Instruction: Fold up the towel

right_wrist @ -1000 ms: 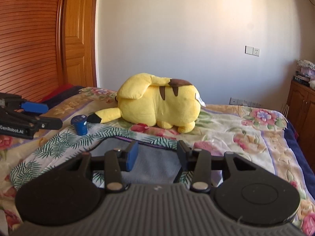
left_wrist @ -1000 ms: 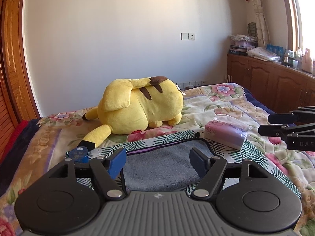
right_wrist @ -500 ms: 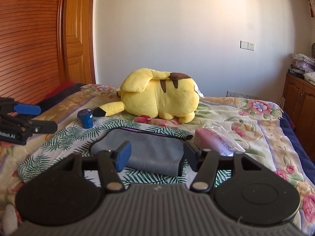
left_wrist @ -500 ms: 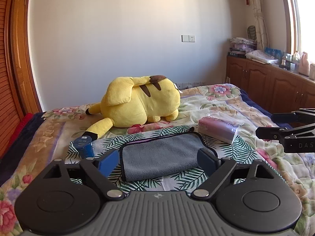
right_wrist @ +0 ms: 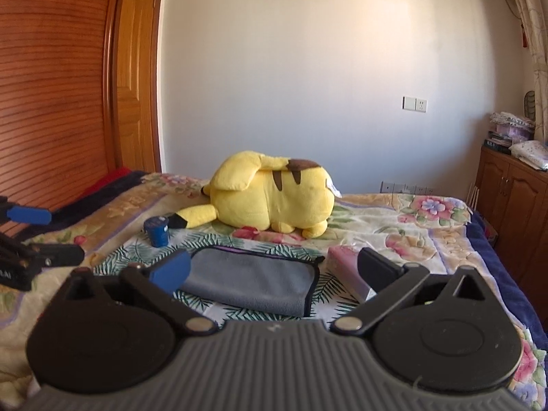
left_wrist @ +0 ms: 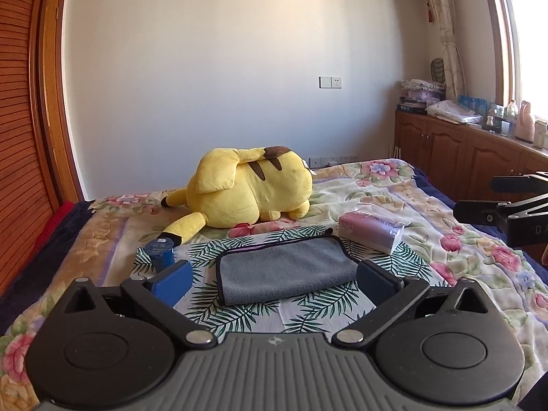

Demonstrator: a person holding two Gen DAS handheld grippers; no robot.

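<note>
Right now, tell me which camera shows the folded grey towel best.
The left wrist view. There the towel lies centred between the open jaws with every edge visible. In the right wrist view the towel sits off to the left, and a blue fingertip covers its left end.

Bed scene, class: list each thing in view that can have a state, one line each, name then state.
towel: folded, lying flat on the bed, not held
left gripper: open, empty
right gripper: open, empty
plush toy: lying on its side
blue cup: upright
tissue pack: lying flat, right of the towel
</note>
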